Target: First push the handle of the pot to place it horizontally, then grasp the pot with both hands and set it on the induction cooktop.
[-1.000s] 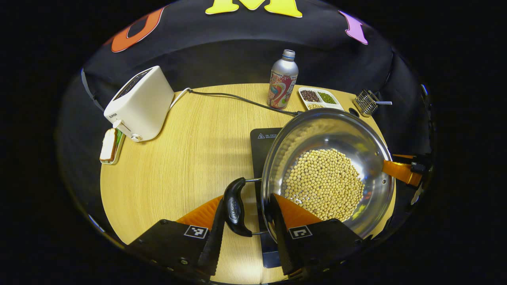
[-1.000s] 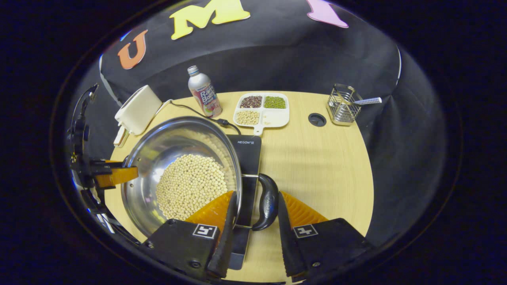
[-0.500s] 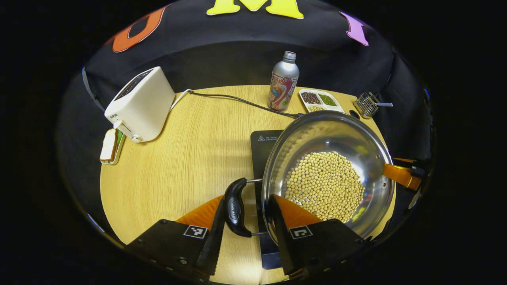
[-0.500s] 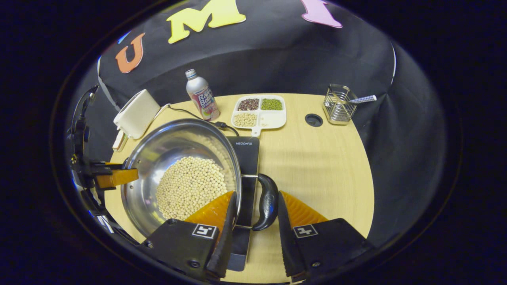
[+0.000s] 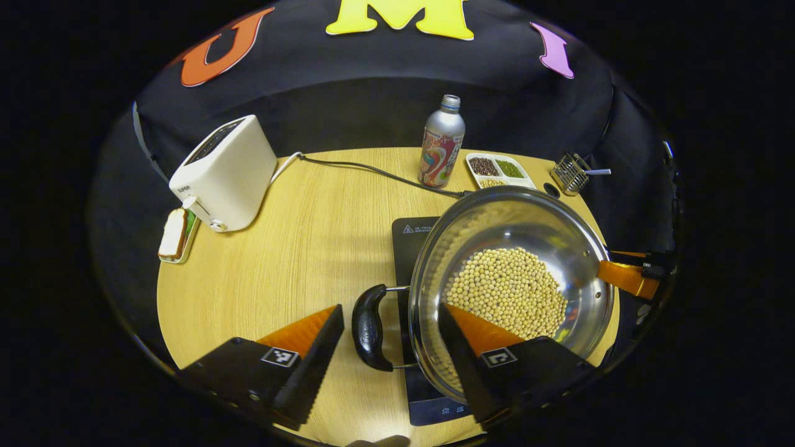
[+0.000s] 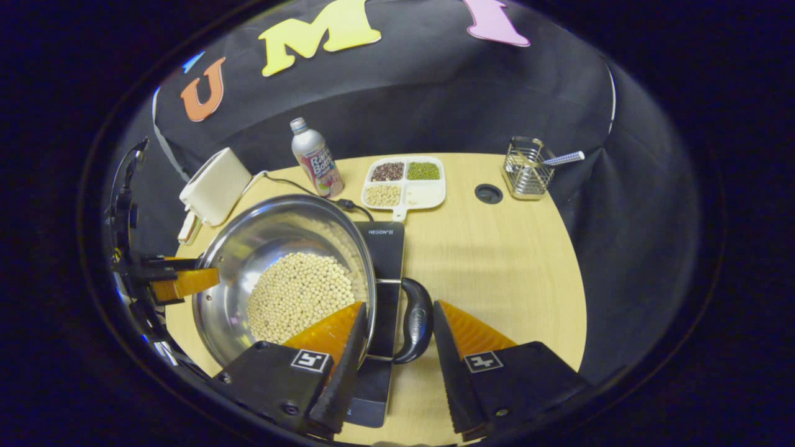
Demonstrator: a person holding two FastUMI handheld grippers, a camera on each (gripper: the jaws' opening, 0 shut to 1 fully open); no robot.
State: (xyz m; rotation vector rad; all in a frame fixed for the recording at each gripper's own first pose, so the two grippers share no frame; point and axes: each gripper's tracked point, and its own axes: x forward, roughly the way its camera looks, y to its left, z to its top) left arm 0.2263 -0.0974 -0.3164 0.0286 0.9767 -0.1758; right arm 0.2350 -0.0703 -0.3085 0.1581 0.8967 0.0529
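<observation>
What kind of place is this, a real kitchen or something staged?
Most likely a staged kitchen booth: a round wooden table against a black cloth wall, set with a toaster, an induction cooktop bearing a pot of beans, and a utensil rack.

Each camera rides close above its own tongs, looking down and forward across the surface from opposite sides of the pot; both views share pot, cooktop and far wall.
</observation>
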